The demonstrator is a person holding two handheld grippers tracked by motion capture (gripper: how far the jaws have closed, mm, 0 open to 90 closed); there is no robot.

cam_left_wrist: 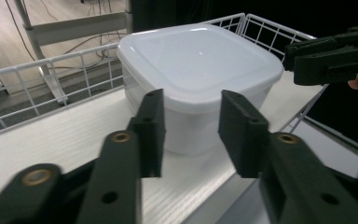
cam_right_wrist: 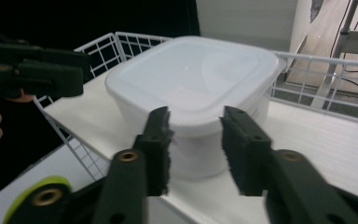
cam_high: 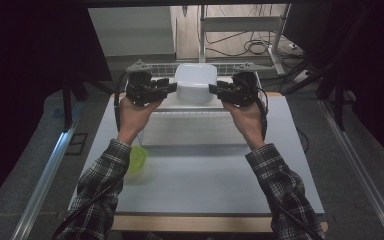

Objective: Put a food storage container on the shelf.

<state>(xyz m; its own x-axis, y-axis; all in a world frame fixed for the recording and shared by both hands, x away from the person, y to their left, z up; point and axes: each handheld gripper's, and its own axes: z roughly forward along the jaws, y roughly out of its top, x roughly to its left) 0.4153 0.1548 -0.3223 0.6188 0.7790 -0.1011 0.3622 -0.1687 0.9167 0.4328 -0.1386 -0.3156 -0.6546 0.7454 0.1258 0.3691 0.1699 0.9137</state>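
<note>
We are closing in on the white lidded container [cam_high: 195, 82] sitting on the wire-railed shelf [cam_high: 190, 102] at the table's [cam_high: 220, 180] far side. Left gripper [cam_high: 172, 88] and right gripper [cam_high: 212, 89] are flanking it, jaws spread, nothing pinched. Next move, we judge: pressing both in evenly to lift.
</note>
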